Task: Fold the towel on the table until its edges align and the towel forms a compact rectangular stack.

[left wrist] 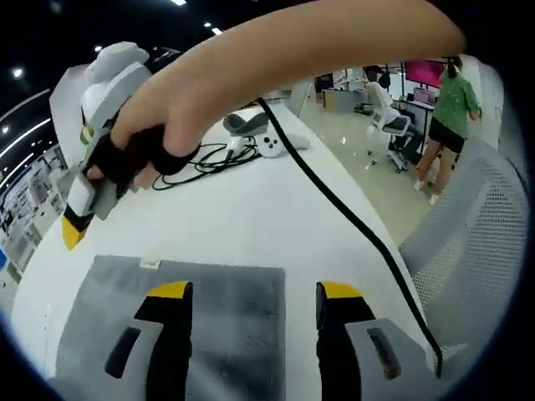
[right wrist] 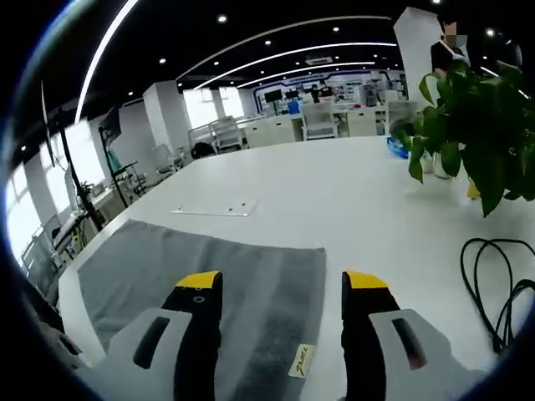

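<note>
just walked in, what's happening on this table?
A person holds a pair of tongs in each hand over a gray towel lying flat on the white table. Both the left tongs and right tongs are open above the towel, gripping nothing. In the left gripper view, the person's hand carries the right tongs across. Folding hasn't visibly started.

The left tongs (left wrist: 255, 302) have two black jaws with yellow tips and grey bases, each base with a dark slot. The right tongs (right wrist: 282, 294) look the same. In the left gripper view, a hand (left wrist: 142, 150) wears a black fingerless glove, and a black cable (left wrist: 351, 217) trails away.
</note>
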`<state>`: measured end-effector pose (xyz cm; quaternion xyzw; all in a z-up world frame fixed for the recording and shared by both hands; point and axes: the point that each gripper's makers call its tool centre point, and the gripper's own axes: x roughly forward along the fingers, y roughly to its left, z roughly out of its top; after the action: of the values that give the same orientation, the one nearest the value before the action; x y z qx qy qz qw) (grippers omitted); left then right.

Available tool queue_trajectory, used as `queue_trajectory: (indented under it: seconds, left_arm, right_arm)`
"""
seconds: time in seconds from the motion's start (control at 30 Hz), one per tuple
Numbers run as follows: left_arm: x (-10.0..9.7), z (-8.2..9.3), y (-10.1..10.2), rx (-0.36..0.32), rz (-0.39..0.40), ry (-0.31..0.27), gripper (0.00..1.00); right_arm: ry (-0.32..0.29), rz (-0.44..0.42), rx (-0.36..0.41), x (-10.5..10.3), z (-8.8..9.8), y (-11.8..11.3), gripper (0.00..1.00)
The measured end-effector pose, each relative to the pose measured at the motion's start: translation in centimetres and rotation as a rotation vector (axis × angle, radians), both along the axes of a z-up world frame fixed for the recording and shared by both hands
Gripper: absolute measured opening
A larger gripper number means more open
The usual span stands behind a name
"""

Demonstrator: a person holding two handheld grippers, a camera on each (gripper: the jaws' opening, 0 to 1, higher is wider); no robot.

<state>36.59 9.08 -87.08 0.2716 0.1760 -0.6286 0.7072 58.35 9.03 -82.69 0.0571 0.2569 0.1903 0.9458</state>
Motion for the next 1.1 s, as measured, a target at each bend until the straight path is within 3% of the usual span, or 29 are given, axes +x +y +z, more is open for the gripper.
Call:
queue_trajectory:
  seconds: [0.27,0.7,0.87,0.9,0.93,1.1]
  left_arm:
    - [-0.2,-1.1,-1.5,0.003,-0.017,0.037,0.49]
    - [0.0,-3.2,-2.2,0.022,-0.024,0.069,0.32]
    - [-0.2,-3.9,-2.5,0.046,-0.059,0.047,0.29]
    - [-0.2,-4.0,-2.5,0.049,-0.069,0.032,0.27]
    - [0.0,-3.8,-2.7,0.046,-0.098,-0.019,0.25]
    - [-0.2,-3.7,-3.1,0.030,-0.092,0.011,0.22]
  right_arm:
    - [0.026,-0.012,-0.008,2.0,-1.6,0.3,0.54]
    - [0.088,-0.016,-0.047,4.5,-5.2,0.4,0.46]
    - [0.110,0.013,-0.088,5.0,-6.7,0.9,0.44]
    - [0.117,0.013,-0.092,5.2,-6.9,0.8,0.44]
    - [0.120,0.011,-0.092,5.3,-7.0,0.8,0.44]
    - [0.127,0.000,-0.090,5.9,-7.6,0.7,0.42]
